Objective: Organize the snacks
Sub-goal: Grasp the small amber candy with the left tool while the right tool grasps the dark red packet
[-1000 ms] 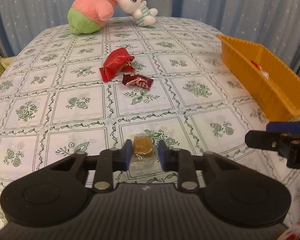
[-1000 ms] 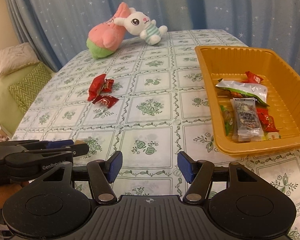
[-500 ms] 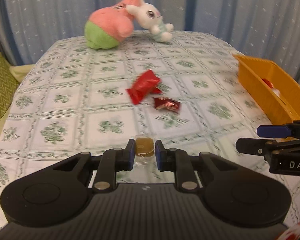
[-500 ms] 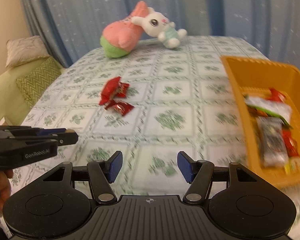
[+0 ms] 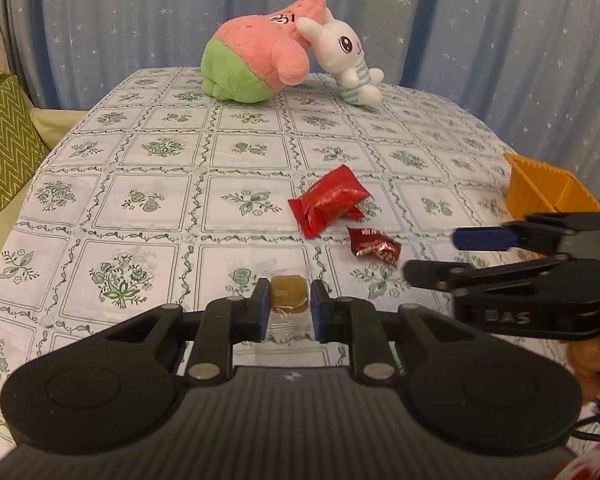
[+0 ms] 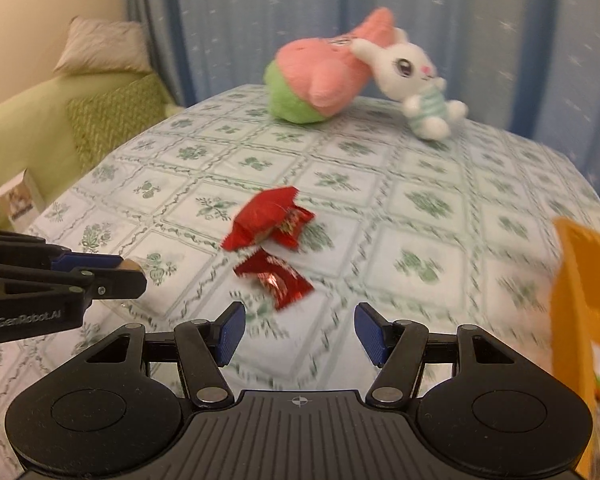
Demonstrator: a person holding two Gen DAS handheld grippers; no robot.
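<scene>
My left gripper [image 5: 286, 300] is shut on a brown candy in clear wrap [image 5: 287, 296], held just above the table. Ahead lie a large red snack packet [image 5: 327, 199] and a small dark red wrapped candy [image 5: 374, 246]. My right gripper [image 6: 300, 330] is open and empty, close behind the small red candy [image 6: 274, 276], with the large red packet [image 6: 266, 218] beyond it. The orange tray [image 6: 580, 304] sits at the right with snacks inside. The right gripper also shows in the left wrist view [image 5: 440, 254], and the left gripper in the right wrist view [image 6: 130, 270].
A pink and green plush [image 5: 256, 60] and a white bunny plush [image 5: 346, 60] lie at the table's far edge. The table has a green floral cloth [image 5: 148, 200]. A green sofa with cushions [image 6: 80, 120] stands to the left. Blue curtains hang behind.
My left gripper has closed on the brown candy and lifted it. My right gripper has swung left from the orange tray to just behind the small red candy.
</scene>
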